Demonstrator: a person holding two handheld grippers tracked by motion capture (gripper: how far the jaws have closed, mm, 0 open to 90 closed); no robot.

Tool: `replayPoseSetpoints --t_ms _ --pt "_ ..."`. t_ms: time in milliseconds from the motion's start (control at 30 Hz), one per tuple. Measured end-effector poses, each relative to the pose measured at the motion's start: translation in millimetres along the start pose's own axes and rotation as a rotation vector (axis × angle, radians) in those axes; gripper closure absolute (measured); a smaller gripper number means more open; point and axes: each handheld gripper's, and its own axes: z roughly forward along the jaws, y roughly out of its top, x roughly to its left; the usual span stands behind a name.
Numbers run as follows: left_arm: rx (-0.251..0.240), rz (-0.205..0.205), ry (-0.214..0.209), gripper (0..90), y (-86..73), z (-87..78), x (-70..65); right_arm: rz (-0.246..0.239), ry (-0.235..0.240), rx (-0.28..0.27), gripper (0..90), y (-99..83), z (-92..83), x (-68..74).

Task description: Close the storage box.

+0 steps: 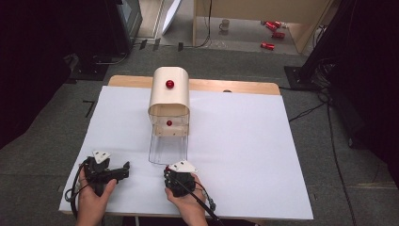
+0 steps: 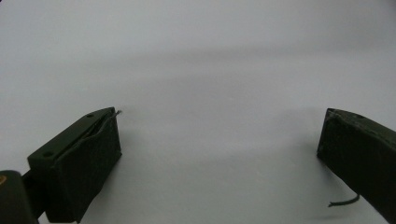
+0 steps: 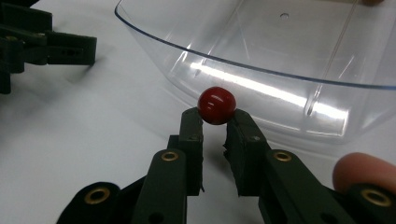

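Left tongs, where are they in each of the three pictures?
High view: left tongs at bottom left, in the person's left hand, pointing right.
Left gripper view: left tongs rise from both bottom corners, jaws wide apart.
Right gripper view: left tongs at top left, beside the clear drawer.
Shared landmark: the white table cover.

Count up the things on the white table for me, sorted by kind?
Red knobs: 3, top, middle, front in the right tongs
Cream cabinet: 1
Clear drawer: 1
Tongs: 2, left, right
Total: 7
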Motion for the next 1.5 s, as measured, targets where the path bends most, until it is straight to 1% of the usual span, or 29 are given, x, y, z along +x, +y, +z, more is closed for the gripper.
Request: replayPoseSetpoints --t_ms 67,133,200,233,333,367,500,533,633,700,733,833,1033,1500 --pt "0.000 0.000 0.000 0.0 0.0 0.0 0.0 0.004 -0.004 -0.010 78.5 2.9 -1.5 -1.0" --pt "0.000 0.000 0.000 0.0 0.0 0.1 -0.1 0.009 -0.009 -0.031 79.3 8.6 -3.1 -3.1" --pt "0.000 0.000 0.000 0.0 0.0 0.0 -0.1 0.005 -0.013 -0.038 79.5 10.7 -3.4 -4.0" --pt "0.000 0.000 0.000 0.0 0.0 0.0 0.0 0.004 -0.018 -0.047 79.9 15.0 -2.9 -5.4" --pt "-0.001 -0.001 0.000 0.0 0.0 0.1 -0.1 -0.001 -0.028 -0.053 80.1 19.8 -1.8 -7.4" --pt "-0.001 -0.001 0.000 0.0 0.0 0.1 -0.1 -0.004 -0.035 -0.059 80.2 24.6 -0.8 -8.7" --pt "-0.001 -0.002 0.000 0.0 0.0 0.1 -0.1 -0.006 -0.044 -0.068 80.3 33.1 2.4 -11.7" --pt "-0.001 -0.002 0.000 0.0 0.0 0.1 -0.1 -0.006 -0.044 -0.068 80.3 33.1 2.4 -11.7" --pt "-0.001 -0.002 0.000 0.0 0.0 0.1 -0.1 0.005 -0.045 -0.062 80.2 40.6 7.4 -16.2" --pt "-0.001 -0.001 0.000 0.0 0.0 0.1 -0.1 0.005 -0.045 -0.061 80.2 42.4 8.9 -17.6" --pt "-0.001 -0.001 0.000 0.0 0.0 0.1 -0.1 0.007 -0.047 -0.059 80.2 46.5 12.3 -20.1" --pt "-0.001 -0.002 0.000 0.0 0.0 0.1 -0.1 0.005 -0.049 -0.052 80.2 51.5 16.4 -23.4" --pt "-0.001 -0.001 0.000 0.0 0.0 0.1 -0.1 0.019 -0.041 -0.051 80.2 60.6 25.4 -30.2" --pt "0.000 0.000 0.000 0.0 0.1 0.0 0.0 0.017 -0.050 -0.050 80.3 71.4 39.8 -39.3"
